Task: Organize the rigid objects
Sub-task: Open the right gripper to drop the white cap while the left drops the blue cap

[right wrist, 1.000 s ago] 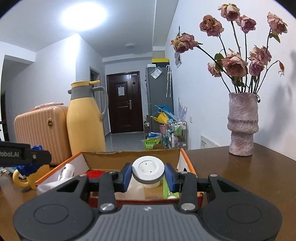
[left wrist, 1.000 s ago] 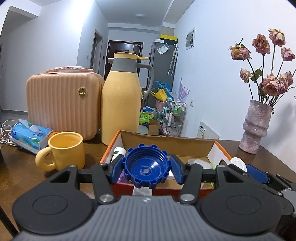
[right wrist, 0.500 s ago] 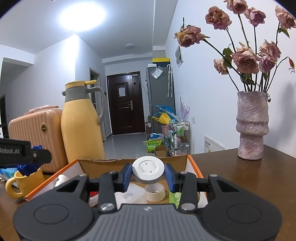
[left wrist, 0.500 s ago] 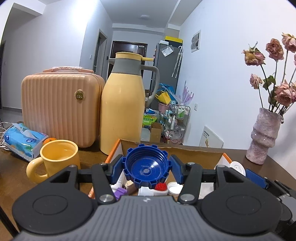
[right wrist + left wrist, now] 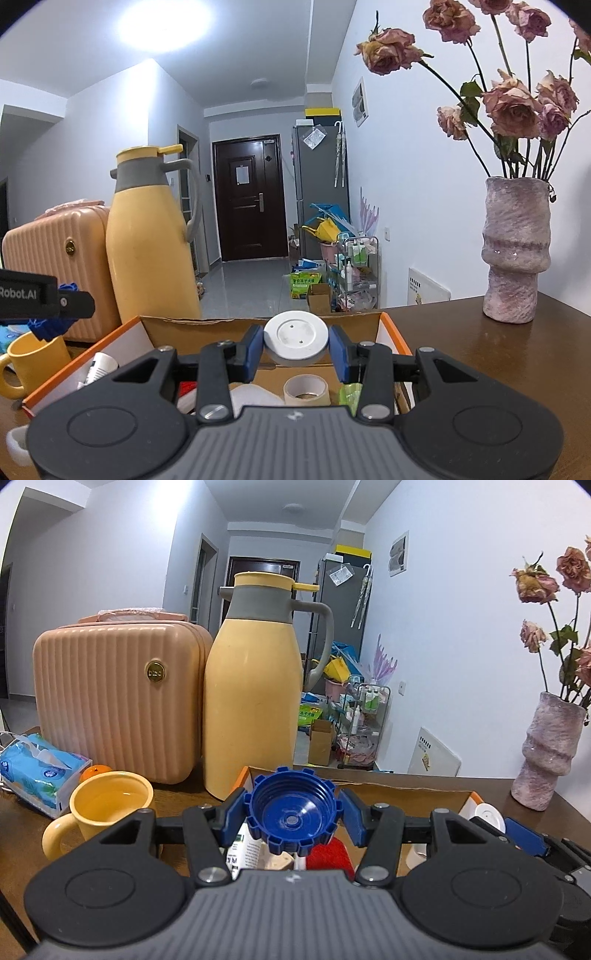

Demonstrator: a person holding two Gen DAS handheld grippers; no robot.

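Both my grippers have advanced over the box [image 5: 391,325]. My left gripper [image 5: 293,818] stays clamped on the blue cap [image 5: 293,814], my right gripper [image 5: 295,345] on the white lid [image 5: 295,338]. Both pieces now hang above the box's contents, ready for release.

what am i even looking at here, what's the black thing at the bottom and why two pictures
The black shape is a hand-held two-finger gripper; a person carries one in each hand, and each picture comes from a camera on one gripper looking along its fingers. The left gripper clamps a blue ribbed plastic cap. The right gripper clamps a round white lid. Both hang over an open orange-edged cardboard box of small items on a brown wooden table, beside a yellow mug, yellow thermos jug and pink stone vase.
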